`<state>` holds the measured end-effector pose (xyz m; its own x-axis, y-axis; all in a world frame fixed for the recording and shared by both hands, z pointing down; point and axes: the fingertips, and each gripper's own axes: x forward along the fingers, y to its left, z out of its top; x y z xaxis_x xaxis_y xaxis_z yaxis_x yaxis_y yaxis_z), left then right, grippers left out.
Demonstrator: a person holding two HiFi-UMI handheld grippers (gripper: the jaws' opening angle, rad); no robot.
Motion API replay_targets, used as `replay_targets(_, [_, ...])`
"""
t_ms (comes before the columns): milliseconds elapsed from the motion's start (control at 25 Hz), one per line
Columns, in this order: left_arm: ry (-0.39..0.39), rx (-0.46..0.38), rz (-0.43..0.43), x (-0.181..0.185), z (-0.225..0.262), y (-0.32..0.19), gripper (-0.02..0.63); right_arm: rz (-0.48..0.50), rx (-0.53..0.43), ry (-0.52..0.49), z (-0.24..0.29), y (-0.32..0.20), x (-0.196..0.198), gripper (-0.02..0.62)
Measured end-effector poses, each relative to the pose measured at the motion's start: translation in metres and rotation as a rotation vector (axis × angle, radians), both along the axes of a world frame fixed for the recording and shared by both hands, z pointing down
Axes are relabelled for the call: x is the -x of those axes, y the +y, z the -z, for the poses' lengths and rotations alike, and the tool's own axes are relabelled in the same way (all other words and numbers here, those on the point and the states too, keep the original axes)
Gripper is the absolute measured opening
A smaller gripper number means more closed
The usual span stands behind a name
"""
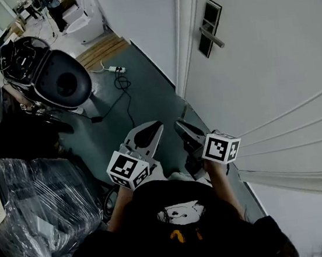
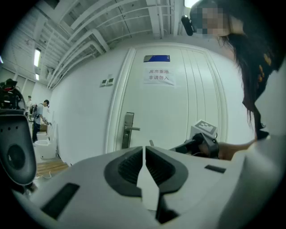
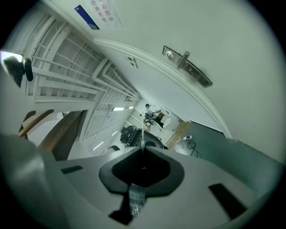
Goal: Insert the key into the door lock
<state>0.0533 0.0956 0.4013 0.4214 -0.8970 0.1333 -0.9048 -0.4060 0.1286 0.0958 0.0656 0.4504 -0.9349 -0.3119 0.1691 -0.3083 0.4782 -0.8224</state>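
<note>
**By the white door, a key pinched in the right claw**

Close to the person's black shirt, two claws are held side by side and do not touch. The left claw (image 2: 144, 150) is shut. Its two jaws meet at the tips, and they hold nothing. The right claw (image 3: 142, 151) is just beside it. Its jaws are clamped on the key (image 3: 142, 129). The key is thin and pokes straight out past the jaw tips, with its narrow edge facing that claw's camera. Each claw has a white cube with black square marks at its back end, one on the left (image 1: 128, 169) and one on the right (image 1: 221, 147).

Under the claws lies a dark grey-green floor (image 1: 144, 92).

A little further on stands the white door (image 1: 271, 69), on the person's right side. On it is the lock (image 1: 209, 27), a dark plate with a silver handle. The key is well apart from the lock. Higher up the door hangs a paper sign (image 2: 158, 77), with a blue strip (image 2: 156, 58) above it.

On the person's left sits a big bundle wrapped in clear plastic (image 1: 42, 211). Past it is a big round black thing (image 1: 63, 82). A white power strip (image 1: 117, 70) with a black cable lies on the floor by the wall. Far back in the room, a person (image 2: 43, 115) is standing.
</note>
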Motion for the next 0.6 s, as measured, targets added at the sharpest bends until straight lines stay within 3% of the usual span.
replay_targets(600, [-0.018, 0.03, -0.009, 0.01, -0.006, -0.008, 0.023, 0.029, -0.019, -0.018, -0.001, -0.008, 0.018, 0.021])
